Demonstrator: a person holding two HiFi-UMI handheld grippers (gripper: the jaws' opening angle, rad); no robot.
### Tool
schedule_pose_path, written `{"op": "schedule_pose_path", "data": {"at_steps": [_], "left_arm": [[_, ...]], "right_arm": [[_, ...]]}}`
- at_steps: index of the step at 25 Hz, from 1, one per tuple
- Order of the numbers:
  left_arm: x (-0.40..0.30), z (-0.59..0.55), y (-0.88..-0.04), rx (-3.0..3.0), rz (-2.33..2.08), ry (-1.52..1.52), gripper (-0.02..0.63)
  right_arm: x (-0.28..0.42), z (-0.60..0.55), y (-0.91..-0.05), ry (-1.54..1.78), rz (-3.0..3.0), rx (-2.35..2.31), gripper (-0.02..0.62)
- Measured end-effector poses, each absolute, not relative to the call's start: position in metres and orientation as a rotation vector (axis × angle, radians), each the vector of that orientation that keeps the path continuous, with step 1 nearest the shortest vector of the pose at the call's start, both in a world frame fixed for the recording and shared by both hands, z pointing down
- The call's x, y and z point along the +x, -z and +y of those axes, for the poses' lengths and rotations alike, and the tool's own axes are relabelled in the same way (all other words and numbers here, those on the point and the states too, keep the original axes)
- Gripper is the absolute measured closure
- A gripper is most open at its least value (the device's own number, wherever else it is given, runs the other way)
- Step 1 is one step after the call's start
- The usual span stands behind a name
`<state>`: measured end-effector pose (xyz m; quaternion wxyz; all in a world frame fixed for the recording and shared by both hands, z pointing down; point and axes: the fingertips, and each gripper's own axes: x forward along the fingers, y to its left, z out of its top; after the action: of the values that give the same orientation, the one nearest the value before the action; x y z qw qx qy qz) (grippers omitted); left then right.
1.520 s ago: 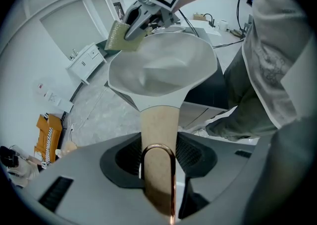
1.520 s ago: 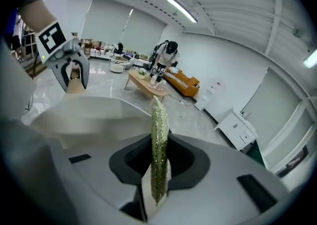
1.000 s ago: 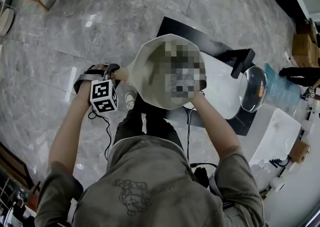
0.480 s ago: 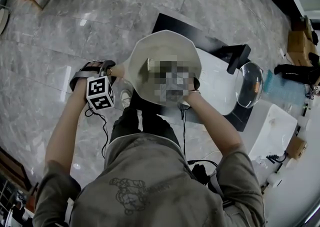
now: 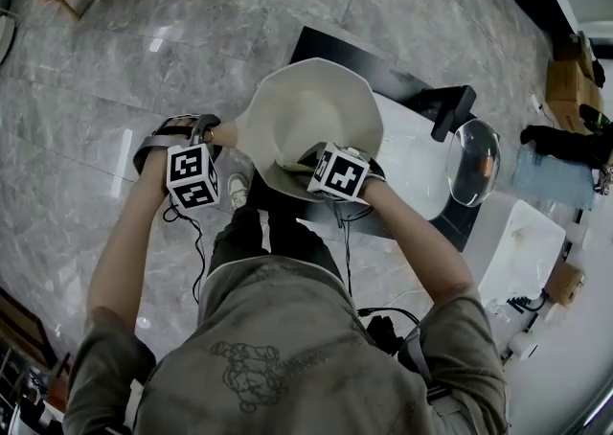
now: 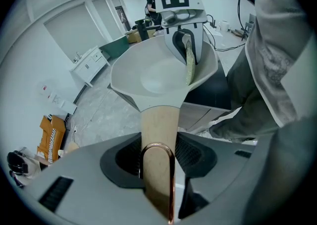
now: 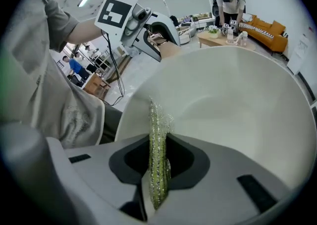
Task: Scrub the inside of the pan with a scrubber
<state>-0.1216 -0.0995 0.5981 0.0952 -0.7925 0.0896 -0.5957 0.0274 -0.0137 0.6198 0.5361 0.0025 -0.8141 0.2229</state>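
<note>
The pan [image 5: 306, 112], cream-white with an angular rim, hangs in the air in front of a person in a grey shirt, its open side turned up toward them, above a grey marble floor [image 5: 105, 88]. At left, the left claw [image 6: 158, 157] is clamped on the pan's pale wooden handle [image 6: 159, 125]. Its two jaws press the handle from both sides, level with a copper hanging loop [image 6: 172, 179], and the bowl of the pan stands straight out beyond that claw's tips. At right, the right claw [image 7: 157, 169] reaches over the pan's near rim with its jaws closed on a thin green-and-silver scrubber [image 7: 158, 135], pinched edge-on between the pads. The scrubber's free end sticks out past the claw tips and lies against the pan's inside wall, just below the rim. Farther right, well apart from the right claw, a glass lid [image 5: 477, 165] rests on a white worktop [image 5: 412, 160].
</note>
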Motion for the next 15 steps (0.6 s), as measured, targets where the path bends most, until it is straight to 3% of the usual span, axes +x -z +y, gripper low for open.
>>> {"op": "schedule_pose_path", "data": {"at_steps": [10, 15], "left_arm": [[-0.123, -0.098, -0.599, -2.361, 0.269, 1.778, 0.417], [-0.121, -0.099, -0.598, -2.372, 0.252, 1.754, 0.417]], "right_arm": [[0.034, 0.023, -0.561, -0.727, -1.949, -0.245, 0.520], [0.023, -0.035, -0.519, -0.608, -2.132, -0.015, 0.520]]}}
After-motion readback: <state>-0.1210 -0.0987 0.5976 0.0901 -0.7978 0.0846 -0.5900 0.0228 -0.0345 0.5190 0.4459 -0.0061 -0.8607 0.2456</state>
